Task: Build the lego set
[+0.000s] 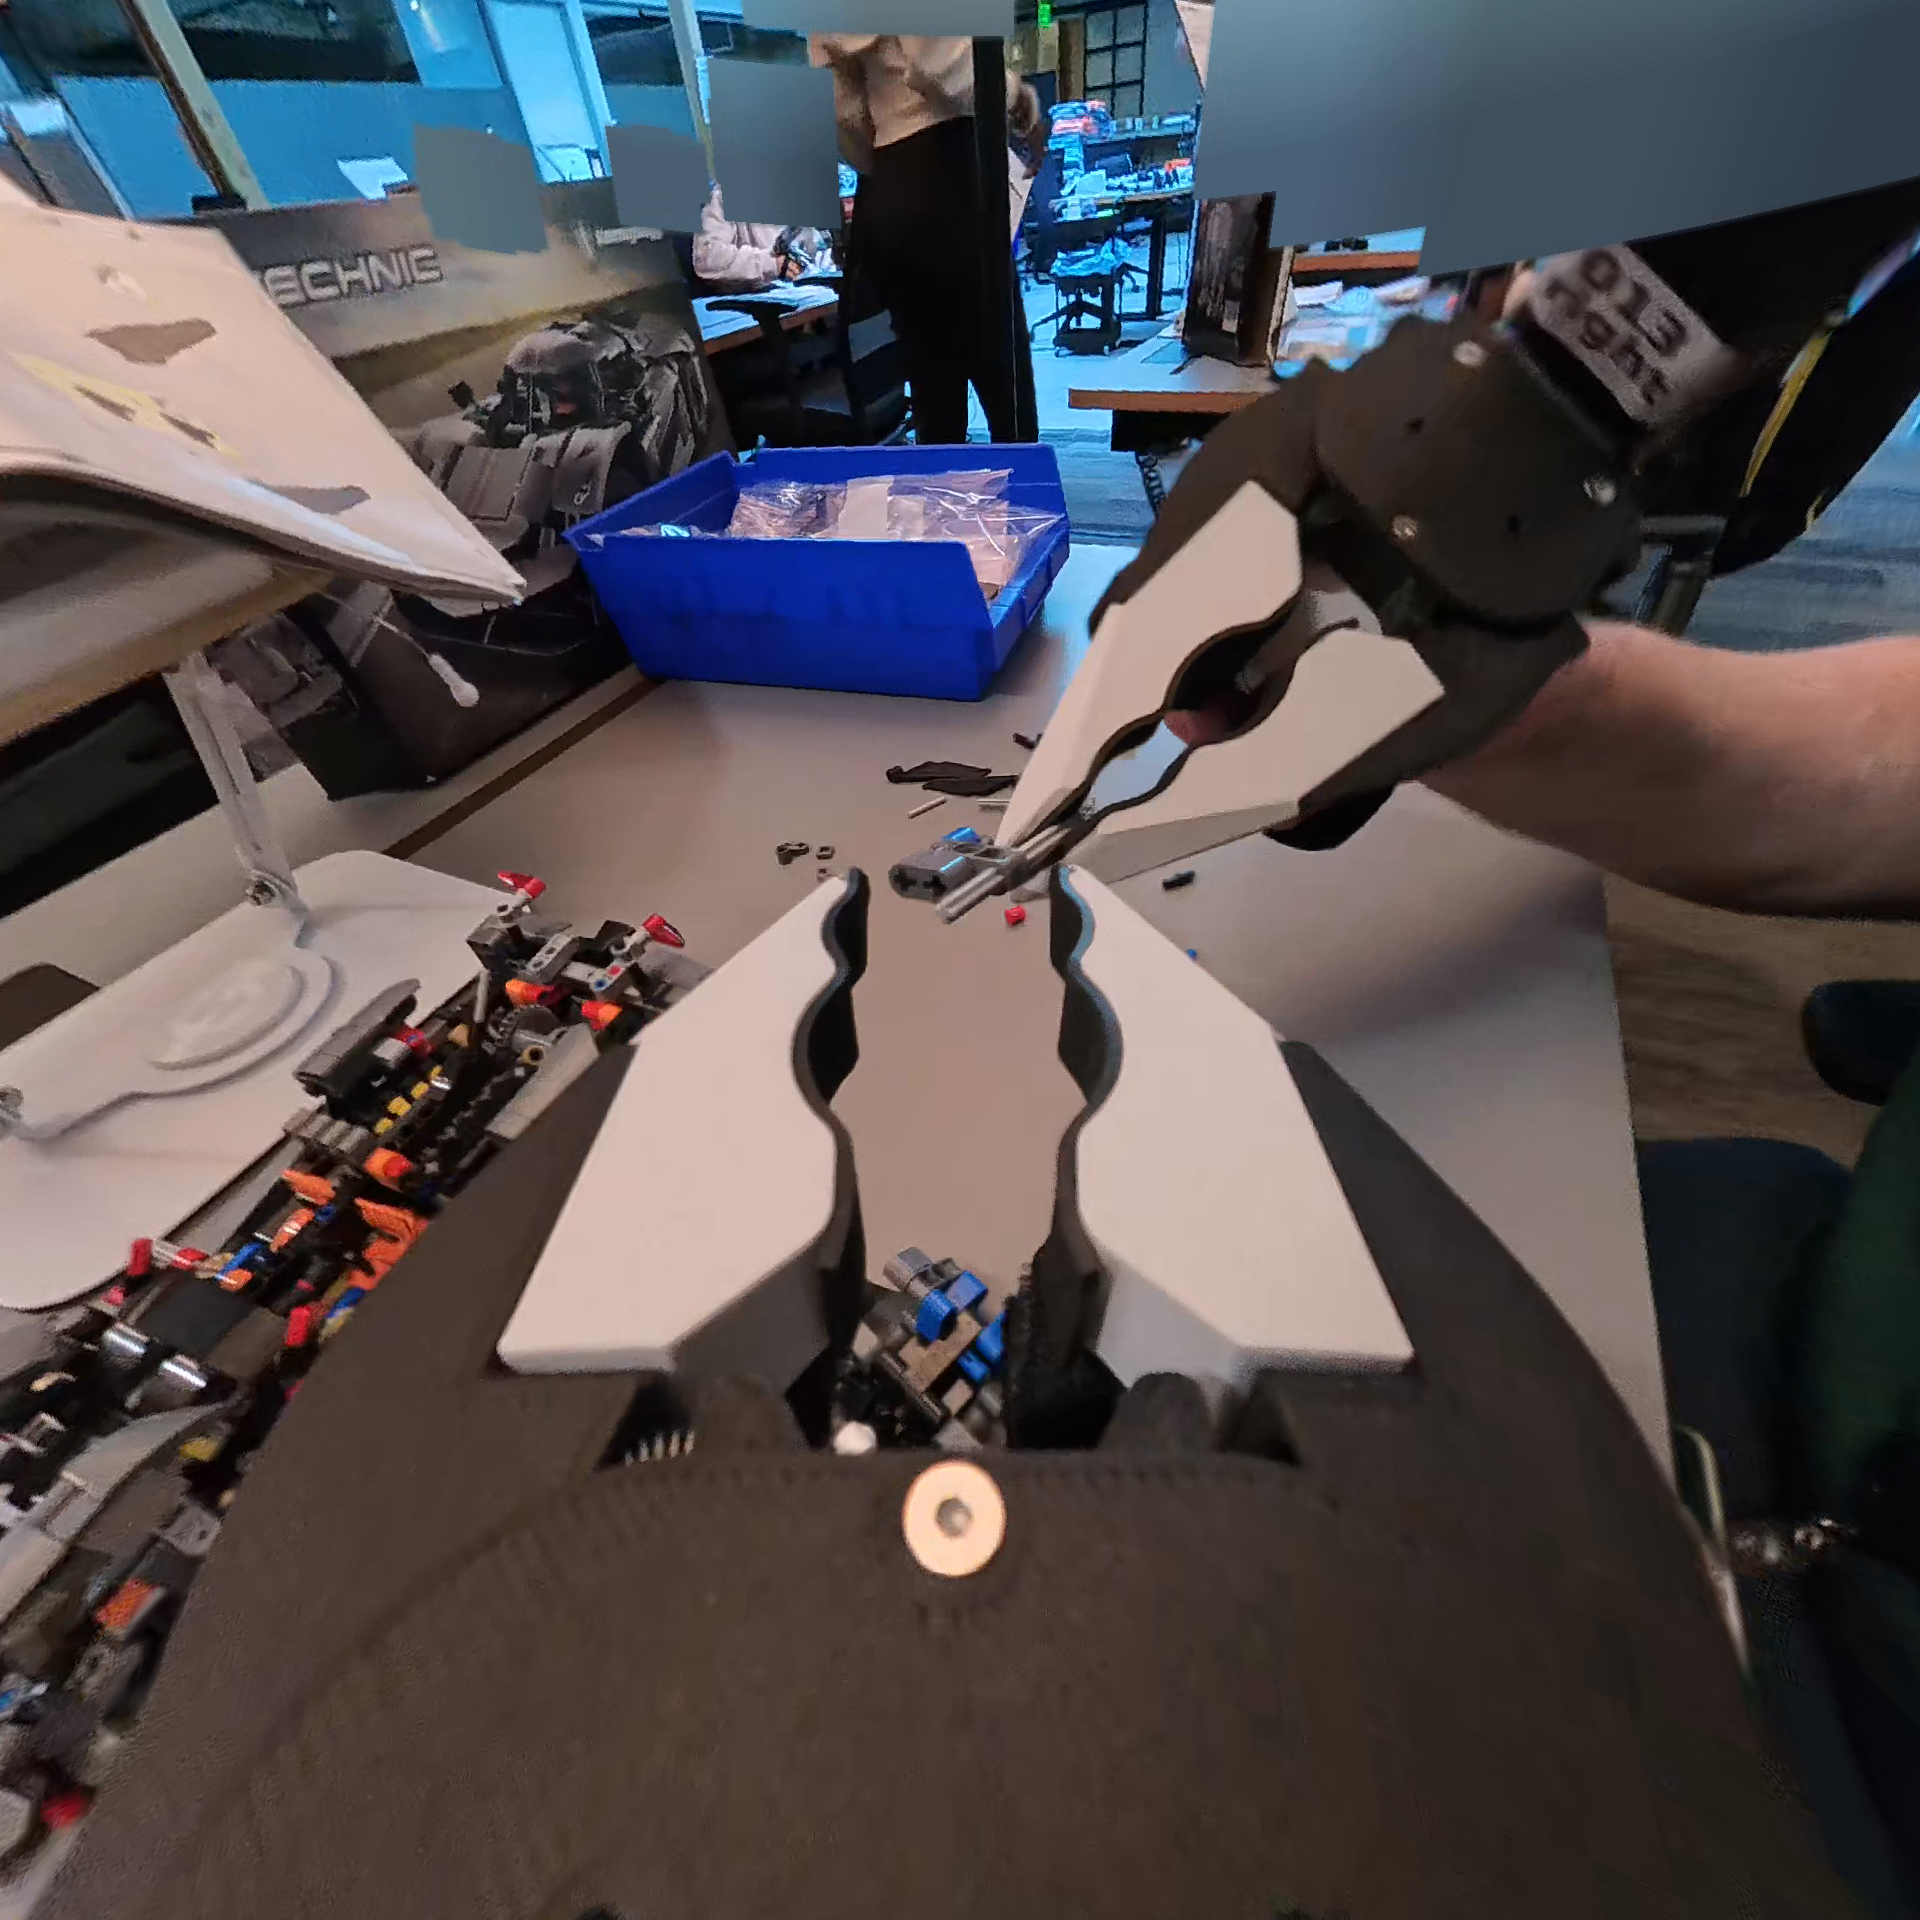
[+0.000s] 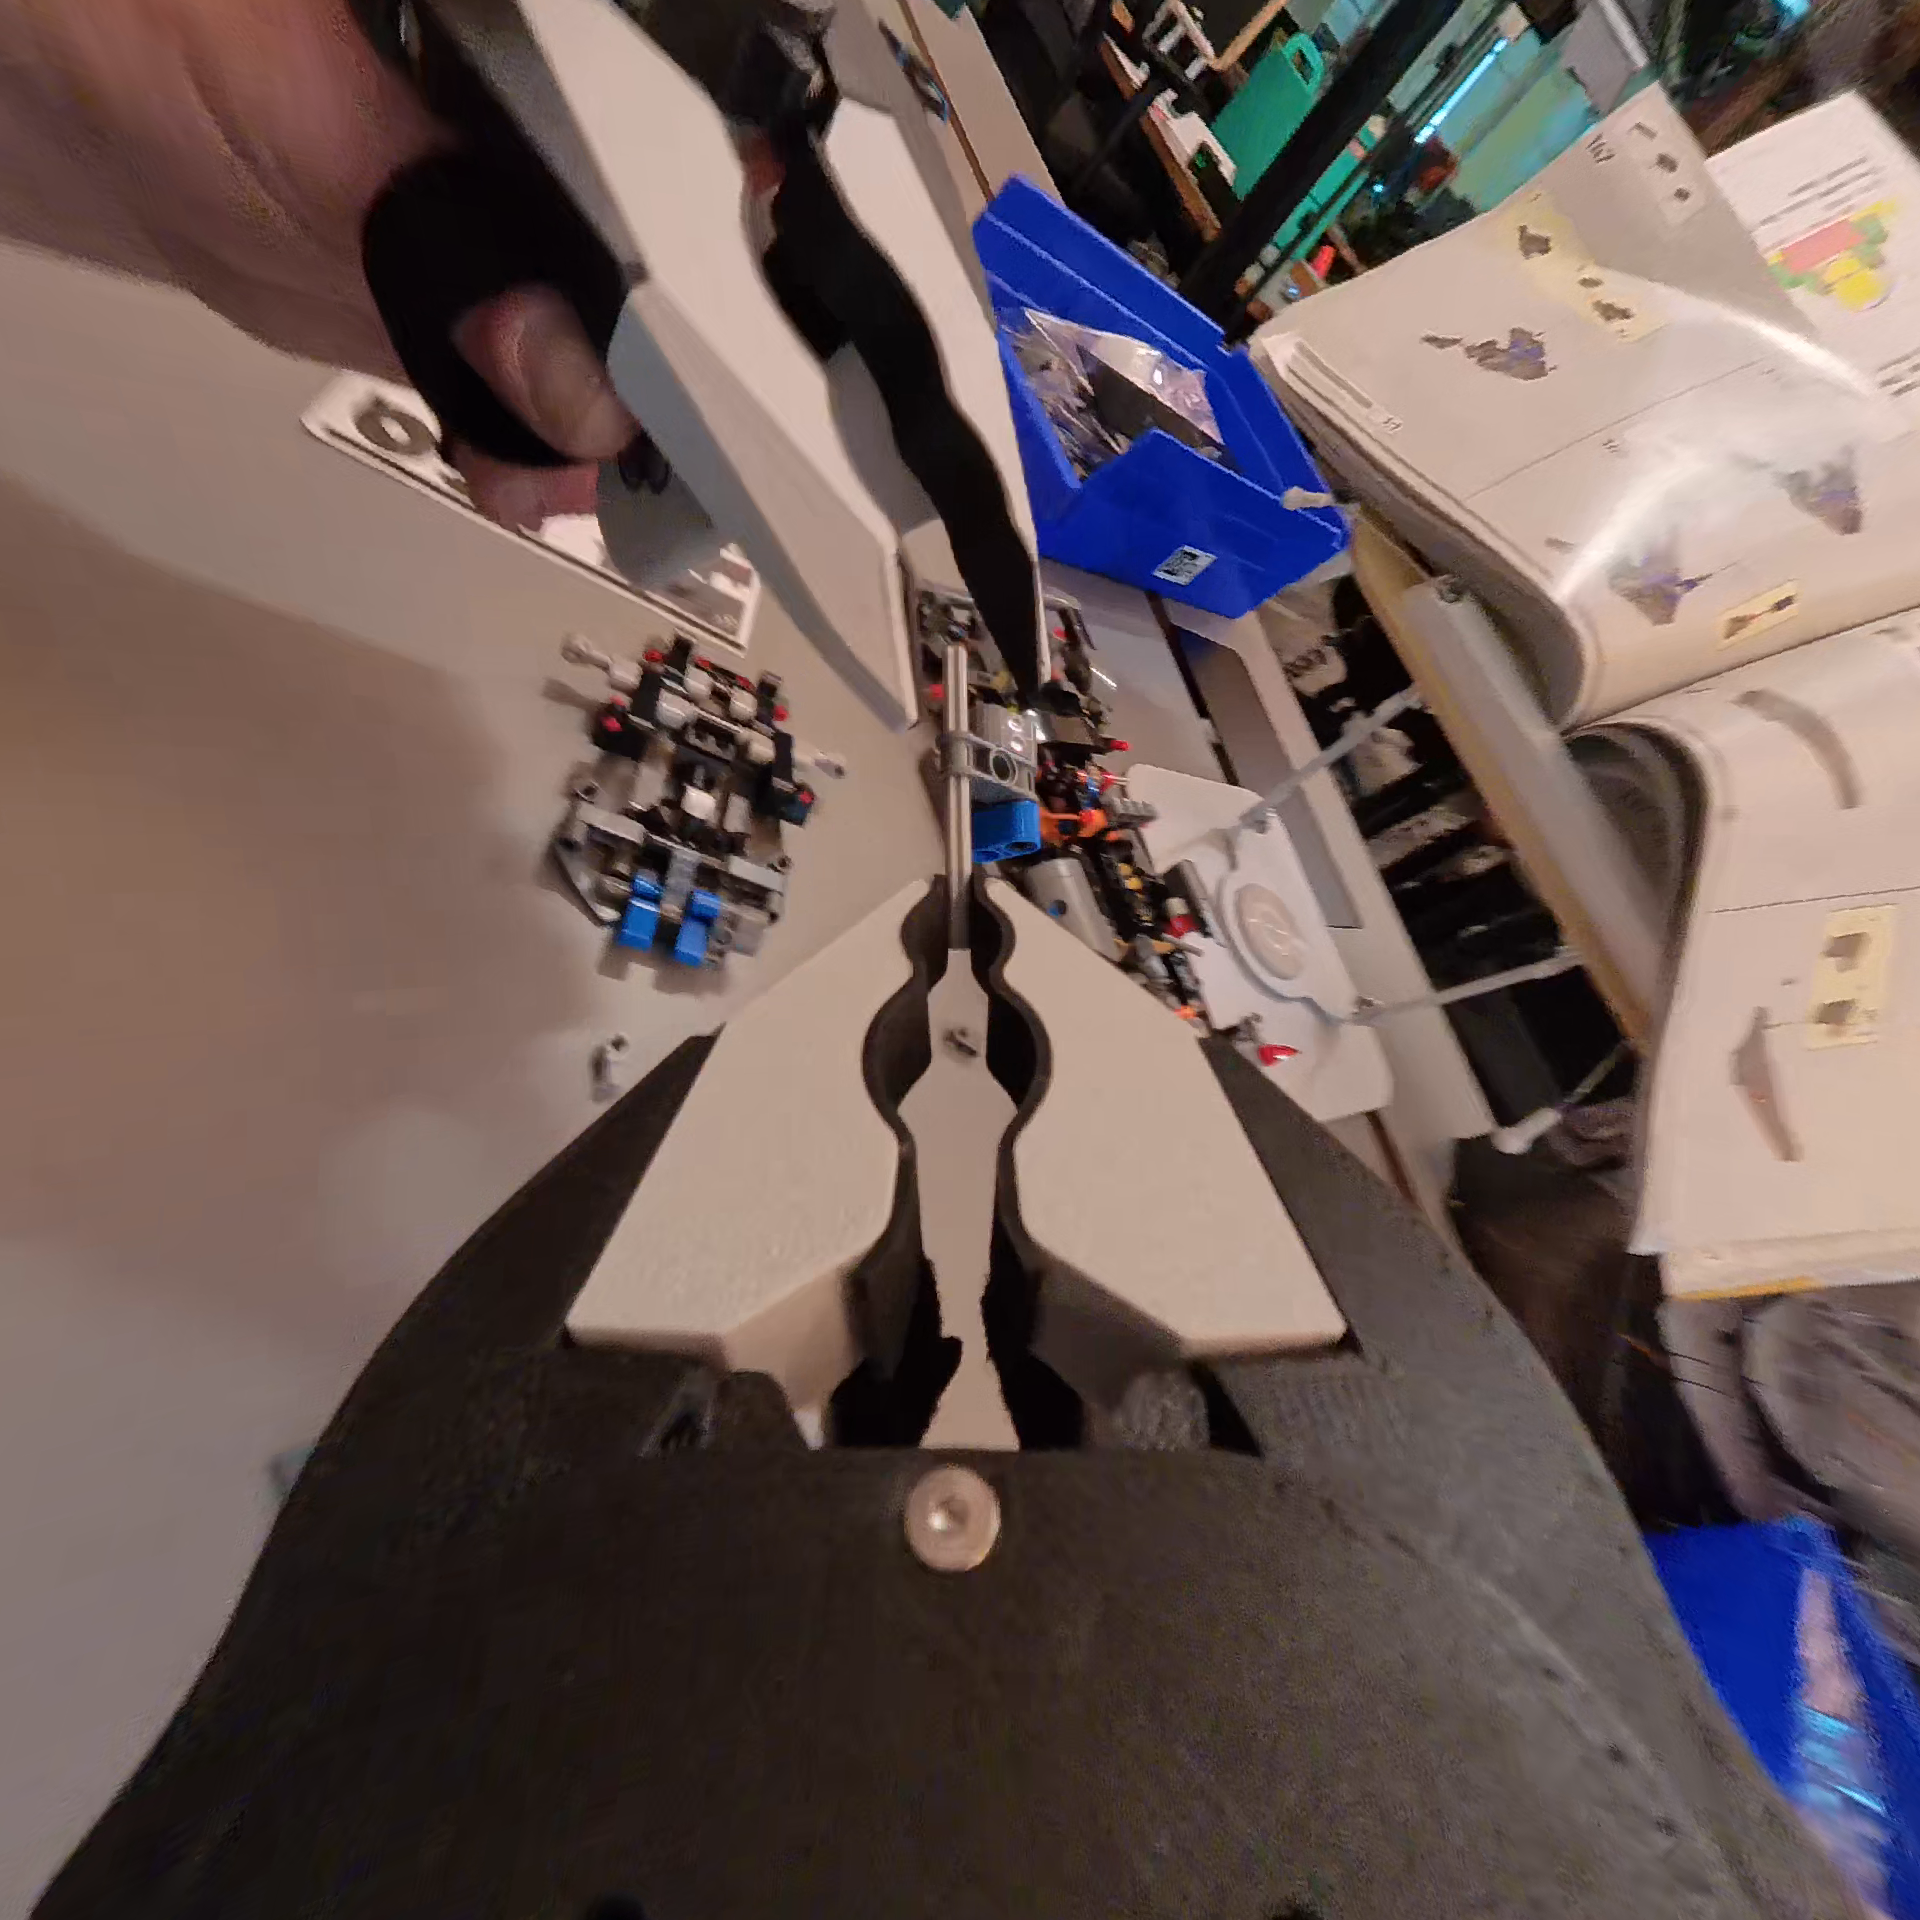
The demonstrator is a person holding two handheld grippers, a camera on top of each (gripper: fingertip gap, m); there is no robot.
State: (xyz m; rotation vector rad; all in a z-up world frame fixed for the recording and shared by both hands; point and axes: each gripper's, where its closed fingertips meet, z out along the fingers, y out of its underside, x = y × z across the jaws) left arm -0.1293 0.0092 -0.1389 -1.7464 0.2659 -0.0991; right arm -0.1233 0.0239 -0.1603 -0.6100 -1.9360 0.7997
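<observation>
My right gripper (image 2: pixel 961 899) is shut on a thin grey axle (image 2: pixel 956 769) that carries a small grey and blue connector piece (image 2: pixel 1003 800). In the left wrist view the right gripper (image 1: pixel 1023 842) comes in from the upper right and holds this piece (image 1: pixel 940 868) just above the table. My left gripper (image 1: pixel 956 894) is open, with the axle's free end between its fingertips; it also shows in the right wrist view (image 2: pixel 961 696). A black and grey sub-assembly with blue bricks (image 2: pixel 686 800) lies on the table, partly hidden under my left gripper (image 1: pixel 935 1309).
A large part-built model (image 1: pixel 447 1091) with orange and red parts lies at the left by the white stand base (image 1: pixel 208 1018). The open instruction book (image 1: pixel 156 416), the set's box (image 1: pixel 499 416) and a blue bin (image 1: pixel 831 613) of bags stand behind. Small loose parts (image 1: pixel 945 774) lie beyond. My left and right fingertips are right by each other.
</observation>
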